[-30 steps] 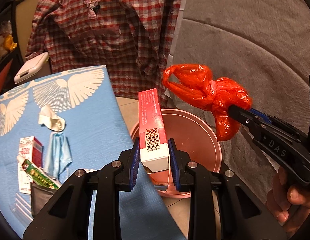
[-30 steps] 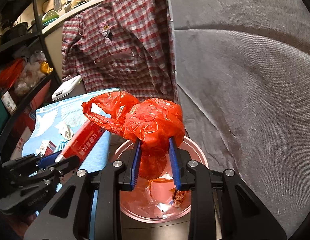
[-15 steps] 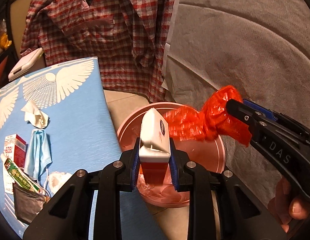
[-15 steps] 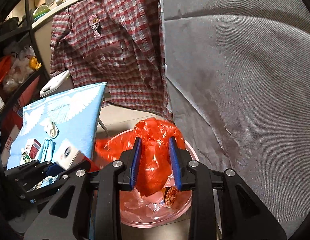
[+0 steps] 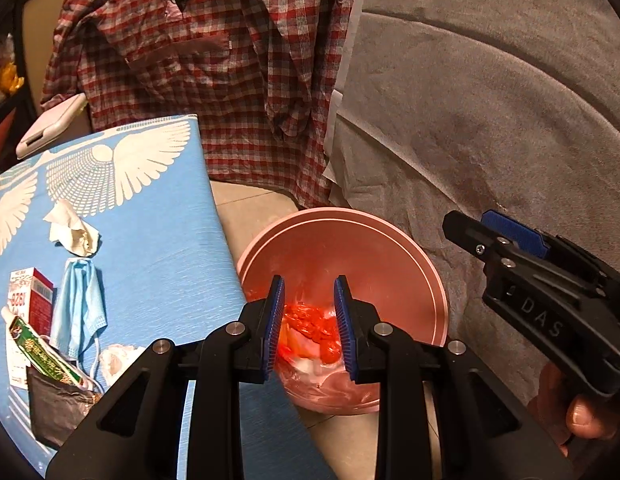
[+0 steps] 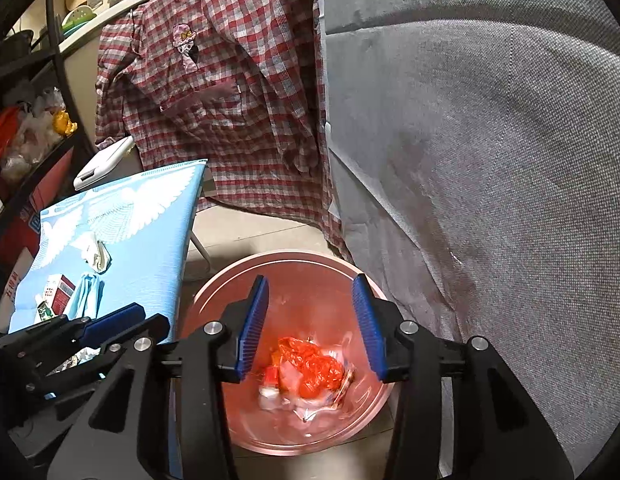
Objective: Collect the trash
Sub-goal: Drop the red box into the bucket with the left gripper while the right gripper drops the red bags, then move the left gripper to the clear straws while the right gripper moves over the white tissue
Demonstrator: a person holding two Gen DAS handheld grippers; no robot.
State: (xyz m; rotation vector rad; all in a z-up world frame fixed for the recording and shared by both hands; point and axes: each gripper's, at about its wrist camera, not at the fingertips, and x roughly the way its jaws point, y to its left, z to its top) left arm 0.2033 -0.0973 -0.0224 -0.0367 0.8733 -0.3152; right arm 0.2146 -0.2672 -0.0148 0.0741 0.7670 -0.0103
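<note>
Trash already collected: a crumpled red plastic bag (image 6: 312, 368) lies at the bottom of the pink bin (image 5: 438, 280), on top of pale wrappers and a small red-and-white carton; it looks blurred.
Bin: round and open-topped, on the floor between the blue surface (image 5: 158, 240) and a grey fabric-covered sofa (image 5: 490, 120).
Right gripper (image 6: 312, 330): directly over the bin, jaws opening and spread wide, nothing between them (the bag sits well below).
Left gripper (image 5: 308, 322): also over the bin, at its near-left side; jaws apart with an empty gap, pinching nothing.
Trash not yet collected: on the surface, to the left of both grippers, a crumpled white tissue (image 5: 72, 232), a blue face mask (image 5: 80, 308), a small red-and-white box (image 5: 32, 292), a green tube (image 5: 46, 356) and a dark pouch (image 5: 54, 408).
Relation for the next move: by my judgement the left gripper is nearer this litter; the mask's long axis runs away from the camera.
Background: a red checked shirt (image 5: 214, 60) hangs behind the bin.
</note>
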